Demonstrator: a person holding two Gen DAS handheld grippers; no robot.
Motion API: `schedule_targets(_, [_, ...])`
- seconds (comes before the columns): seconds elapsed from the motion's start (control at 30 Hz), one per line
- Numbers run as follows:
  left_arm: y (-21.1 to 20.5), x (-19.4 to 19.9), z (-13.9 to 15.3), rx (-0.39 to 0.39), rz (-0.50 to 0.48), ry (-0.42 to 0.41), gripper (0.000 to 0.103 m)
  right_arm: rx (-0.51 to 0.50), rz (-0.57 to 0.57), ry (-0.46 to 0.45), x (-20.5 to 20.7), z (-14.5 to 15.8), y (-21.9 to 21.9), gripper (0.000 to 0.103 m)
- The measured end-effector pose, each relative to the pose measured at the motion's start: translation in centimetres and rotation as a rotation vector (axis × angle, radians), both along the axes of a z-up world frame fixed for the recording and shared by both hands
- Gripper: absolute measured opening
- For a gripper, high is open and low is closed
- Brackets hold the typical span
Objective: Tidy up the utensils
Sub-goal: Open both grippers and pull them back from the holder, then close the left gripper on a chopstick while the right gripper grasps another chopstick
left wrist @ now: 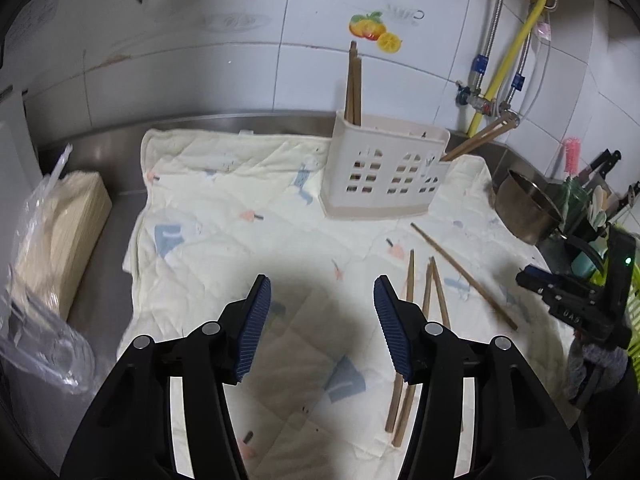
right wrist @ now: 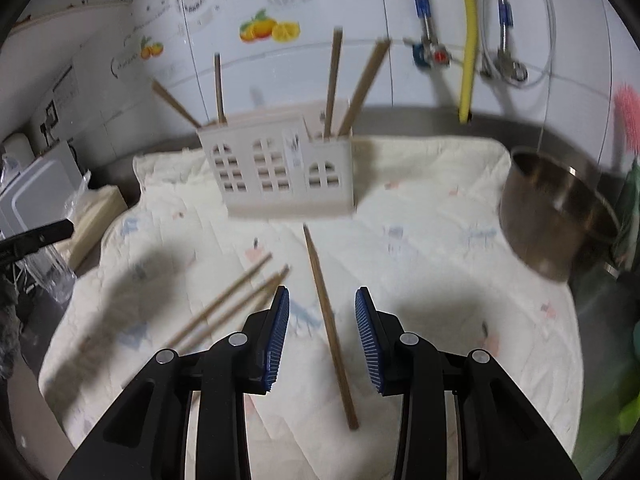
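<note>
On the steel tabletop [left wrist: 104, 248] lies a pale quilted cloth [left wrist: 224, 216]. At far left sits a bagged stack of paper napkins [left wrist: 60, 232]. The left tool [left wrist: 322, 320] hovers above the cloth, its blue pads apart and holding nothing. Just right of it lie three loose chopsticks [left wrist: 428, 292] close together, with a fourth single chopstick [right wrist: 328, 320] lying apart; the right tool [right wrist: 322, 332], also spread wide and holding nothing, hovers with this one between its pads. Behind, a cream utensil holder [left wrist: 384, 176] stands upright on the cloth with chopsticks inside. A steel pot [right wrist: 556, 216] sits at right.
</note>
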State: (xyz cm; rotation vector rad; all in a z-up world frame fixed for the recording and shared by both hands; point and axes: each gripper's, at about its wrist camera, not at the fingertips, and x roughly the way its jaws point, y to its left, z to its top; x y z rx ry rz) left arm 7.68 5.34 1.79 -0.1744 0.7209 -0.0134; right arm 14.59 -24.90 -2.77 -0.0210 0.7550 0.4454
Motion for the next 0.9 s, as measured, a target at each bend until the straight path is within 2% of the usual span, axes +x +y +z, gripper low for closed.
schedule_targets(0.17, [0.2, -1.1, -2.1, -0.008, 0.023, 0.028, 0.054, -0.049, 0.014, 0.038, -0.5, -2.9, 0.4, 0.025])
schedule_targets(0.37, [0.4, -1.8, -3.7, -0.021, 0.025, 0.055, 0.054, -0.079, 0.016, 0.081, 0.1, -5.0, 0.2, 0.017])
schedule_targets(0.53, [0.4, -2.0, -4.5, -0.029, 0.020, 0.069, 0.054, -0.098, 0.015, 0.104, 0.9, -5.8, 0.3, 0.016])
schedule_targets(0.73, [-0.6, -2.1, -5.3, -0.029, -0.015, 0.084, 0.052, -0.130, 0.019, 0.115, 0.9, -6.0, 0.7, 0.010])
schedule_targets(0.83, [-1.7, -2.0, -5.7, -0.020, -0.065, 0.094, 0.043, -0.145, 0.019, 0.111, 0.8, -6.1, 0.8, 0.009])
schedule_targets(0.9, [-2.5, -1.9, -6.1, -0.012, -0.091, 0.102, 0.042, -0.143, 0.019, 0.106, 0.8, -6.0, 0.8, 0.009])
